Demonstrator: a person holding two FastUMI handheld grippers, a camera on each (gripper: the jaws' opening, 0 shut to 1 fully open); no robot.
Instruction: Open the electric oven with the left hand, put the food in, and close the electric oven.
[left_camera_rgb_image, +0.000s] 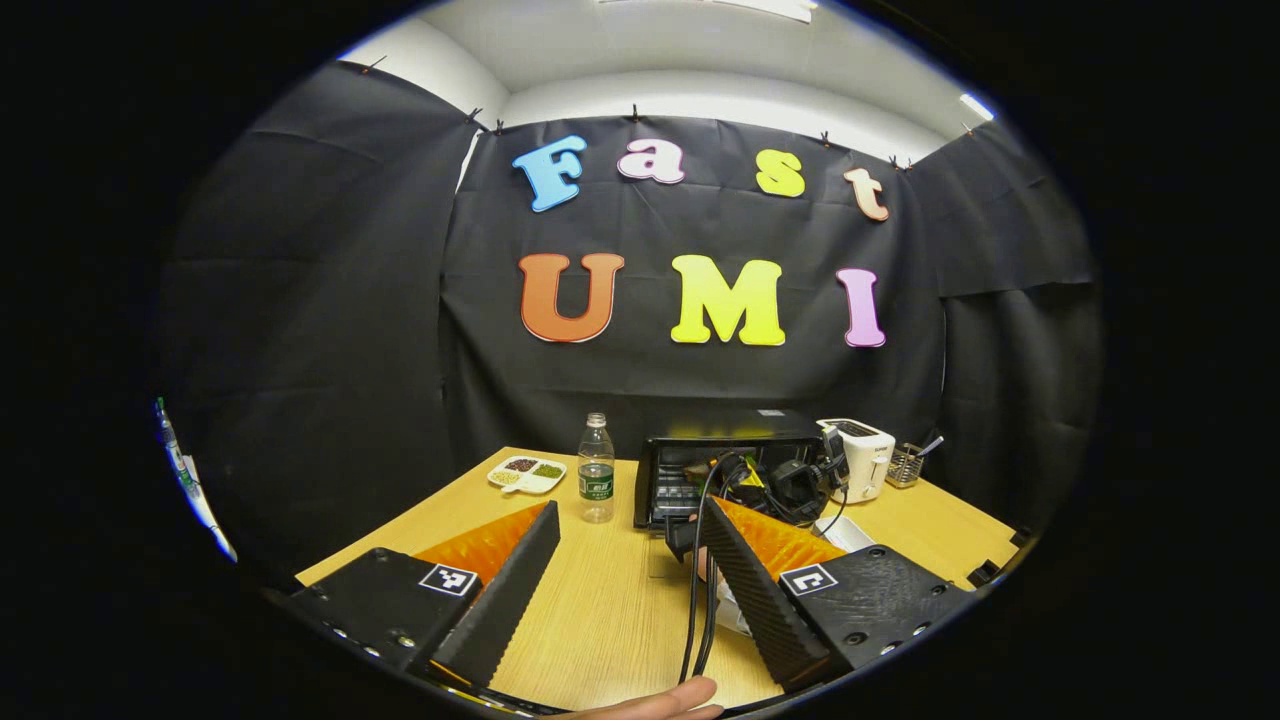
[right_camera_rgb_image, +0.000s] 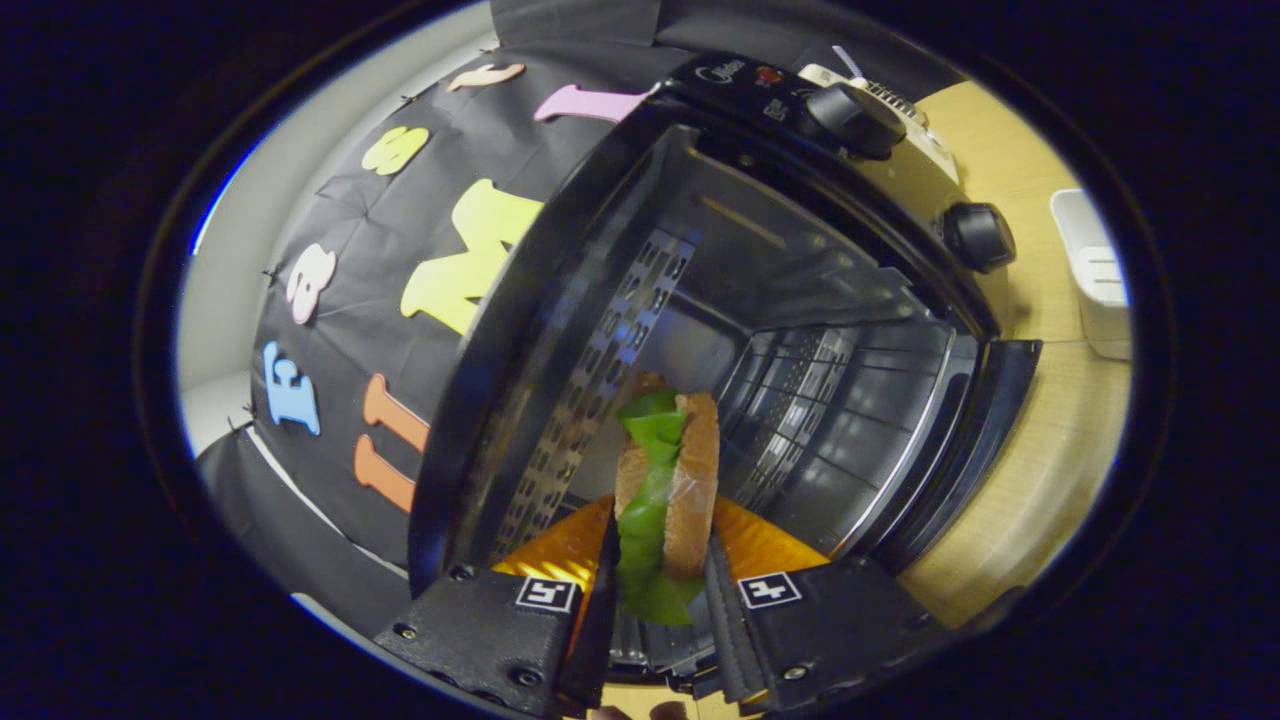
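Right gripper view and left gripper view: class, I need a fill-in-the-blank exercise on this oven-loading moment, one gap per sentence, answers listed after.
1. The right gripper is shut on a ____.
2. The oven door is ____.
3. On the table, the water bottle stands ____.
4. The left gripper has its fingers spread ____.

Missing words: sandwich; open; upright; open

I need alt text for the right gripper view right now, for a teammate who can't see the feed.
The right gripper holds a sandwich with green lettuce between its fingers, at the open mouth of the electric oven. The oven's door is swung open over the wooden table, and two control knobs sit on its front panel.
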